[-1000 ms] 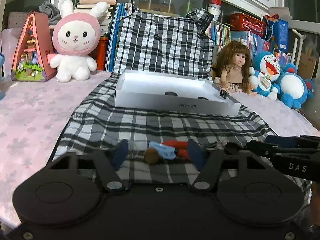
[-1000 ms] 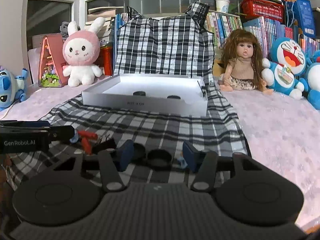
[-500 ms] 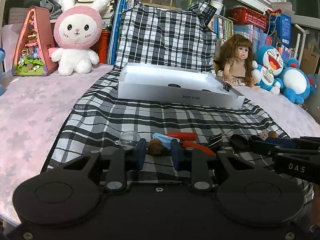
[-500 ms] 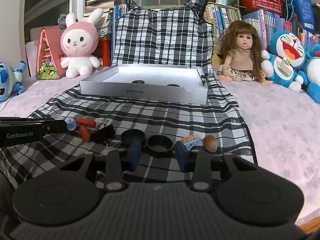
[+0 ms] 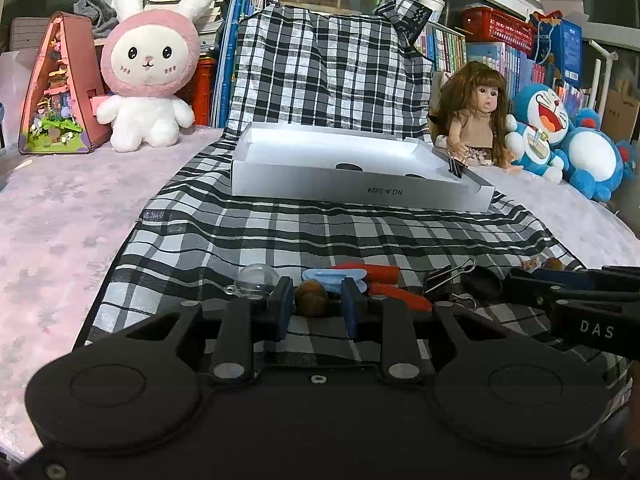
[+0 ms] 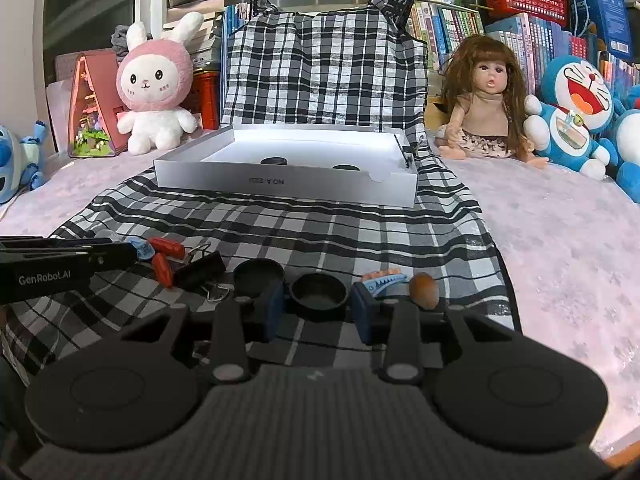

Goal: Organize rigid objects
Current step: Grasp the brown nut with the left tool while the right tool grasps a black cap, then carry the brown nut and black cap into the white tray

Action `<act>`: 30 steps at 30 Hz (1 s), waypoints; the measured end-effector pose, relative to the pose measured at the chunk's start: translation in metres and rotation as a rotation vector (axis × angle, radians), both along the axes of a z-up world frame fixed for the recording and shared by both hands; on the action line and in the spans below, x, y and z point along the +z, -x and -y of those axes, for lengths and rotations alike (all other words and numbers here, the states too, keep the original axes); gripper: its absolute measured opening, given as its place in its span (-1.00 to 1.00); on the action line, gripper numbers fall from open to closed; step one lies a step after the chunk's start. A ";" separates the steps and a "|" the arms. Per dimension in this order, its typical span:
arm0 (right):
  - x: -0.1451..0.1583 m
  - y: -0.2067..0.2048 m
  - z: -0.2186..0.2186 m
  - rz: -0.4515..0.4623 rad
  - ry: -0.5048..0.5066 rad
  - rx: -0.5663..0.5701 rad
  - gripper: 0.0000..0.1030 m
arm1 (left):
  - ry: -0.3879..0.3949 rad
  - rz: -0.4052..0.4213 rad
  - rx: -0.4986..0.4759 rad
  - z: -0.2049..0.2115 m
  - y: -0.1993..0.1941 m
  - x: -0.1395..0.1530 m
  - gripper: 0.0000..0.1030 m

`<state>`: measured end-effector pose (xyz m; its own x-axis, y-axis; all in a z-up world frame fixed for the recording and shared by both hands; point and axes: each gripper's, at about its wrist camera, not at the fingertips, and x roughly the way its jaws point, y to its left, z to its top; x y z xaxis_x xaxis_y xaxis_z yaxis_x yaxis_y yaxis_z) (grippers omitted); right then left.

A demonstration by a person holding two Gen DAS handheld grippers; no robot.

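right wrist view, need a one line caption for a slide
Right gripper closes around a round black plastic cap on the checked cloth, with the white cardboard tray waiting beyond.

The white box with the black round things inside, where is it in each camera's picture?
Left wrist view: the white box sits upper middle, on the checked cloth, left of the doll.
Right wrist view: the white box sits upper middle, a little left of centre, on the checked cloth.
Shared landmark: the pink bunny plush sits behind the box to its left in both.
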<state>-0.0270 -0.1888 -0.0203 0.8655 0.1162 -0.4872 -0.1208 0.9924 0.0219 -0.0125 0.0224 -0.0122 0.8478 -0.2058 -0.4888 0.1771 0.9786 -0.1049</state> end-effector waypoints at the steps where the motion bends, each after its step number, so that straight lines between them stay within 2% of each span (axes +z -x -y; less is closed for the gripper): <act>1: 0.000 -0.001 -0.001 -0.001 0.001 0.000 -0.14 | -0.005 0.000 0.000 0.000 0.000 -0.001 -0.53; 7: 0.000 -0.003 -0.003 0.005 0.004 0.008 -0.14 | -0.010 0.004 0.003 0.001 0.000 -0.002 -0.66; 14: 0.000 -0.006 -0.009 0.000 0.026 0.003 -0.14 | -0.008 0.012 0.011 -0.002 -0.001 0.001 -0.66; 16: 0.001 -0.006 -0.008 -0.010 0.012 0.001 -0.27 | -0.009 0.017 0.011 -0.003 0.000 0.005 -0.66; 23: 0.020 -0.009 -0.003 0.004 -0.016 0.010 -0.27 | -0.018 -0.004 0.020 -0.003 -0.010 0.028 -0.66; 30: 0.055 -0.045 0.012 -0.032 -0.108 0.017 -0.27 | -0.009 -0.005 -0.007 -0.007 -0.043 0.067 -0.66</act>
<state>0.0181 -0.2012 0.0344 0.8472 0.1838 -0.4985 -0.1348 0.9819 0.1330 0.0300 0.0294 0.0544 0.8438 -0.2076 -0.4949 0.1836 0.9782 -0.0973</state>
